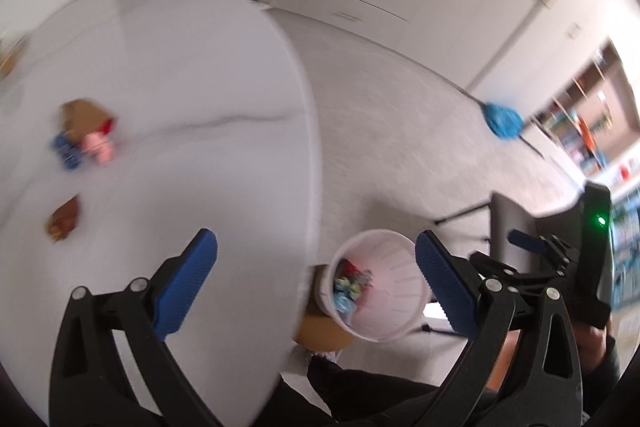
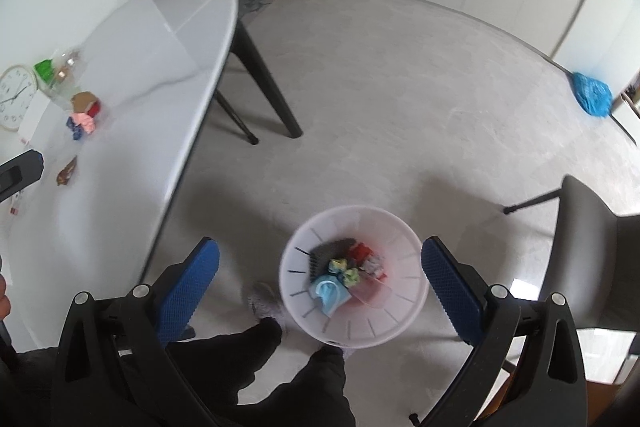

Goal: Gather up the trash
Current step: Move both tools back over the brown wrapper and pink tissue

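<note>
bin [image 2: 354, 277]: one | scraps on table [image 2: 120, 131]: five | grippers: both wide

I can read no lettering anywhere; the wall clock [image 2: 14, 97] at nine o'clock has numerals too blurred.

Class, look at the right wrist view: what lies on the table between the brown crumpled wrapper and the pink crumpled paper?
Only bare white tabletop separates the brown crumpled wrapper from the pink crumpled paper, shown in the right wrist view.
</note>
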